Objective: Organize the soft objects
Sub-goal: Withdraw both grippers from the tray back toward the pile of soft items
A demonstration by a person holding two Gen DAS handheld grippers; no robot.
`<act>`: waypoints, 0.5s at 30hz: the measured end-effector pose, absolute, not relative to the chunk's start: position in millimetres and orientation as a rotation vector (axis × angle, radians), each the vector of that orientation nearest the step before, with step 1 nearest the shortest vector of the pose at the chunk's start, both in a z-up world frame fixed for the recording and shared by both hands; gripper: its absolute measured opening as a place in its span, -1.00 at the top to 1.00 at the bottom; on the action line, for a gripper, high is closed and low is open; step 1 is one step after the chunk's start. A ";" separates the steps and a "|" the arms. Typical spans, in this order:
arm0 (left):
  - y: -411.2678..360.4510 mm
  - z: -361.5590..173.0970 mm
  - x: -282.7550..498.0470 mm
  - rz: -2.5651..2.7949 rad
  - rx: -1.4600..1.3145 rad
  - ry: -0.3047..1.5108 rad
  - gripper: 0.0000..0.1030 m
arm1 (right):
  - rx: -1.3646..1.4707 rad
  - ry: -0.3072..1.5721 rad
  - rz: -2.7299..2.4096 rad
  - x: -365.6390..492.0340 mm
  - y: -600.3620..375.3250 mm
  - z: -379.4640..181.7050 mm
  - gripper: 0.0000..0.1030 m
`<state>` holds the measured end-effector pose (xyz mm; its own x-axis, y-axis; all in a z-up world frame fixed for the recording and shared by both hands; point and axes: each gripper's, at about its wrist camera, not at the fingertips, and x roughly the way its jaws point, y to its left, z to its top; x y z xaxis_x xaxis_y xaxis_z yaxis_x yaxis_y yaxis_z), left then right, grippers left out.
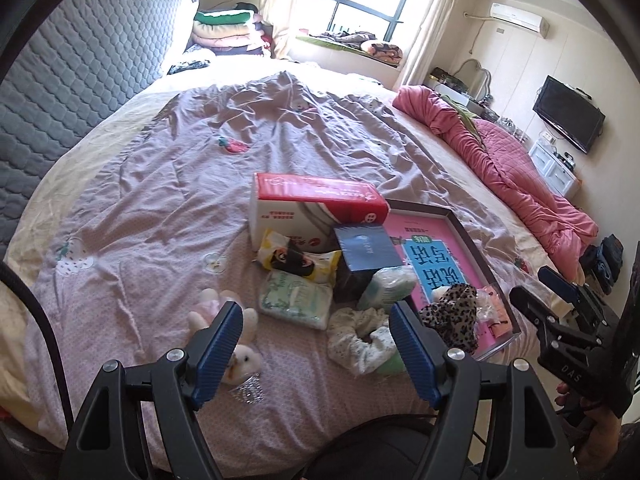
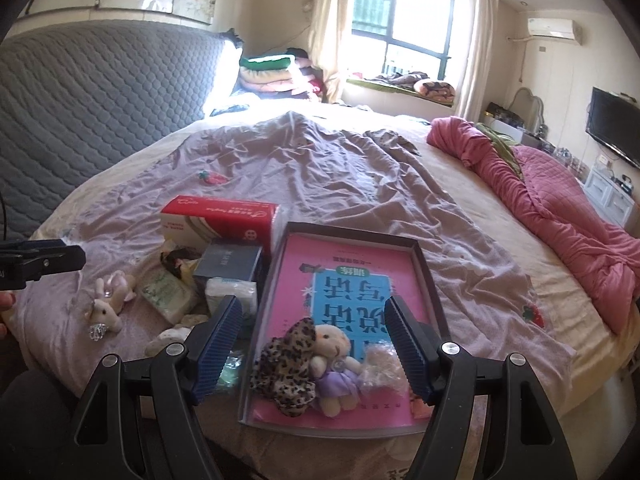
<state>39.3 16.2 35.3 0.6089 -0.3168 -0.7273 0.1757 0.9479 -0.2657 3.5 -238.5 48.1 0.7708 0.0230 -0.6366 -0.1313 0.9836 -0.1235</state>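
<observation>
Both grippers over near edge of bed, pointing down at the clutter. Left gripper (image 1: 316, 354): jaws wide, nothing between the pads. Right gripper (image 2: 316, 350): jaws wide, nothing gripped.

Tray (image 2: 430, 276), shallow, dark rim, pink printed sheet inside, sits on the purple sheet (image 2: 320, 176). In its near end: leopard scrunchie (image 2: 286, 364), touching a small plush in a purple dress (image 2: 336, 372), with a clear crinkly bag (image 2: 380, 368) just beside the plush.

Left of tray, on the sheet: red tissue pack (image 1: 316, 204), blue box (image 1: 366, 248) in front of it, yellow wipes pack (image 1: 298, 260), green tissue pack (image 1: 294, 298), white tissue pack (image 1: 386, 286) leaning against the box. White scrunchie (image 1: 358, 340) lies between the left jaws' line of sight, near the tray's corner. 2 pale bunny plushes (image 2: 110, 300) lie apart to the left, 1 partly hidden behind the left finger (image 1: 218, 356) in the left wrist view.

Pink quilt (image 2: 560, 216) bunched at the far right side of the bed.
</observation>
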 end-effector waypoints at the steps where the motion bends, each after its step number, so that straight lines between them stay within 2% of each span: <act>1: 19.3 35.1 38.6 -0.280 -0.177 0.872 -0.46 | -0.180 0.685 0.095 3.2 -232.0 47.5 -0.46; 10: 41.8 29.3 30.9 -0.226 -0.188 0.884 -0.46 | -0.229 0.688 0.173 -0.3 -202.9 45.9 -0.46; 15: 50.4 21.0 29.0 -0.210 -0.200 0.906 -0.46 | -0.258 0.756 0.213 3.0 -194.9 32.9 -0.46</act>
